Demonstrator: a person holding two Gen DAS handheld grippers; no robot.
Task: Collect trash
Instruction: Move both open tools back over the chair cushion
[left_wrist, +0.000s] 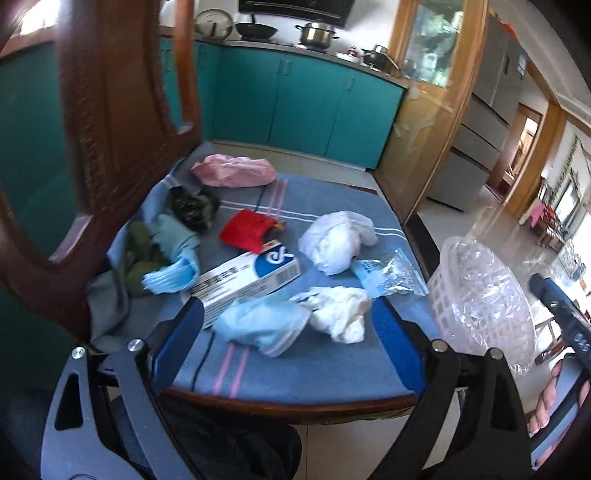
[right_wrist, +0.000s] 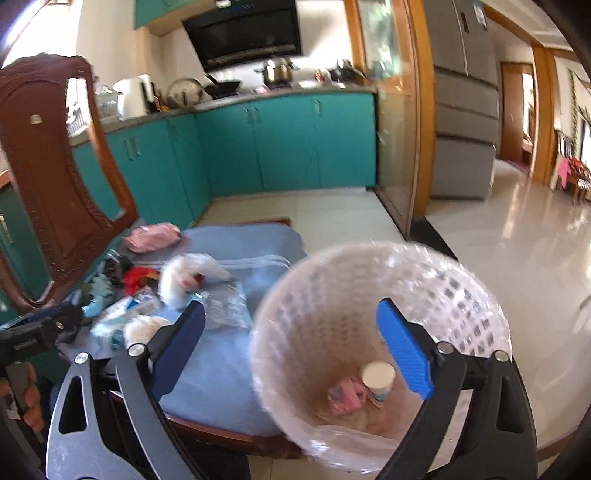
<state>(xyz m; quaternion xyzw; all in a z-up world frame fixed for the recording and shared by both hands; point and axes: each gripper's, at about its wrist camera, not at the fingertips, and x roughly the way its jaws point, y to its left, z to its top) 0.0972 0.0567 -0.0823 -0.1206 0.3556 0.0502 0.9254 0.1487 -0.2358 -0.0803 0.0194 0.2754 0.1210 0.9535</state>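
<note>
Currently both jaws stand wide and empty: left gripper (left_wrist: 288, 332) faces the chair's litter; right gripper (right_wrist: 290, 347) overhangs the basket (right_wrist: 295, 314), positioned to receive.

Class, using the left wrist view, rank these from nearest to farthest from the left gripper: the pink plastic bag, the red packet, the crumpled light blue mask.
1. Crumpled light blue mask: just ahead of the left gripper, between its open fingers.
2. Red packet: mid-table, beyond the box.
3. Pink plastic bag: far edge, by the chair back.
</note>
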